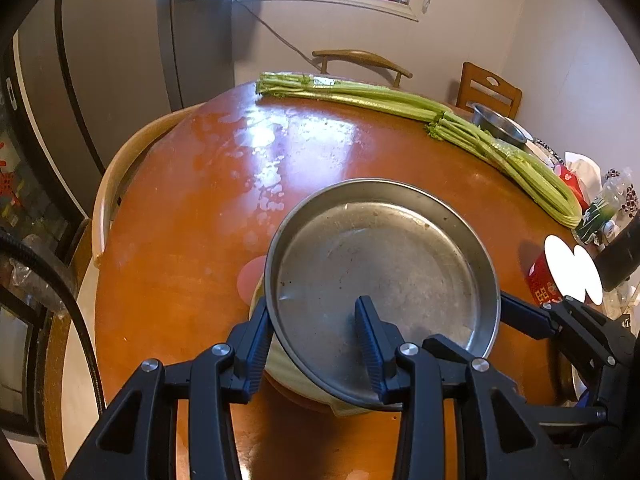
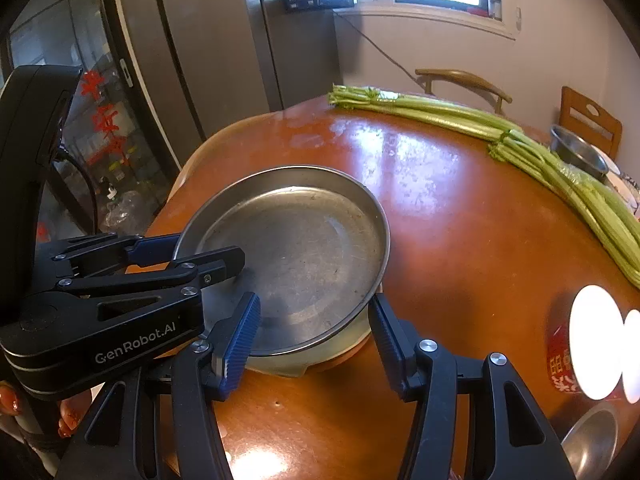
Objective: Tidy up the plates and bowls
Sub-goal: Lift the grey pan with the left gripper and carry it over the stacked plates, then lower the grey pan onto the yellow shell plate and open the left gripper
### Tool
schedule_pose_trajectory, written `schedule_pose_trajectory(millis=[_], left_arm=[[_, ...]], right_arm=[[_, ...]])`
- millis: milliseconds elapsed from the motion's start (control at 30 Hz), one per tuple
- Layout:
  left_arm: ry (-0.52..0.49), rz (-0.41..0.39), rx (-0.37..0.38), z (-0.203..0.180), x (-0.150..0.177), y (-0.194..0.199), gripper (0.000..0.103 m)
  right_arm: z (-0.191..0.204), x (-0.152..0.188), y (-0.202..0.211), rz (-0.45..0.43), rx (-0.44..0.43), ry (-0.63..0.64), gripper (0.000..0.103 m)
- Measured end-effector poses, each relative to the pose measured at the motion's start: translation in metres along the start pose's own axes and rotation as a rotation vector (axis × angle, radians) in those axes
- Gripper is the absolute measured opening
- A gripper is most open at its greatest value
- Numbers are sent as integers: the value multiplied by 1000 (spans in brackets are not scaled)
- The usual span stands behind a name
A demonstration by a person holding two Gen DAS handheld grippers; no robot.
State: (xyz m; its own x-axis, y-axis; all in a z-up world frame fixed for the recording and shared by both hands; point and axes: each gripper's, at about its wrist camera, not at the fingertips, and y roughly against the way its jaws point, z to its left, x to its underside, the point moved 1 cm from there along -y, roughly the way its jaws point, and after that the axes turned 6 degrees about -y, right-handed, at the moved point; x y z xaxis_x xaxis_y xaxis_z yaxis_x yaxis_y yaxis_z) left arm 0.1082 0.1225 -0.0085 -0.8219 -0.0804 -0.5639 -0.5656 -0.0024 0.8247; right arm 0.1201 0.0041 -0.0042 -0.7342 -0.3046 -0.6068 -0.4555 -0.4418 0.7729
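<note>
Steel plate rim sits clamped between both grippers' fingers, left and right.

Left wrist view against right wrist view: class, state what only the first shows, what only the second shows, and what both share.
Only the left wrist view: a pink disc peeking from under the steel plate.
Only the right wrist view: a second steel dish at the lower right edge, and a person's fingertips at the lower left.
Both: the steel plate over a pale bowl, the left gripper and right gripper astride its rim, celery, a small steel bowl, the table.
</note>
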Motion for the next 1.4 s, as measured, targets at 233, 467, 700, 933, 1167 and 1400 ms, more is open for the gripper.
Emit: schedule_pose_trajectory(millis=[233,467,700,933,1167,1400], left_arm=[[6,23,1,3,6,-9,41],[4,48,-3,3,7,-19,41],[3,74,-11,3,11,-28,41],[1,78,-12,1,11,-31,41],[-2,80,-12,1,11,-32,41],[-1,80,-13,1,11,-32,42]], right_arm=[[1,6,-8,31,0,2,59],[-1,8,-17,60,-4,-4,59],[-4,10,-27,97,-7,-12,59],[-5,12,-29,102,-2,-12,59],[-4,12,-30,99,11,0,59],[-5,11,-31,98,8,-2,59]])
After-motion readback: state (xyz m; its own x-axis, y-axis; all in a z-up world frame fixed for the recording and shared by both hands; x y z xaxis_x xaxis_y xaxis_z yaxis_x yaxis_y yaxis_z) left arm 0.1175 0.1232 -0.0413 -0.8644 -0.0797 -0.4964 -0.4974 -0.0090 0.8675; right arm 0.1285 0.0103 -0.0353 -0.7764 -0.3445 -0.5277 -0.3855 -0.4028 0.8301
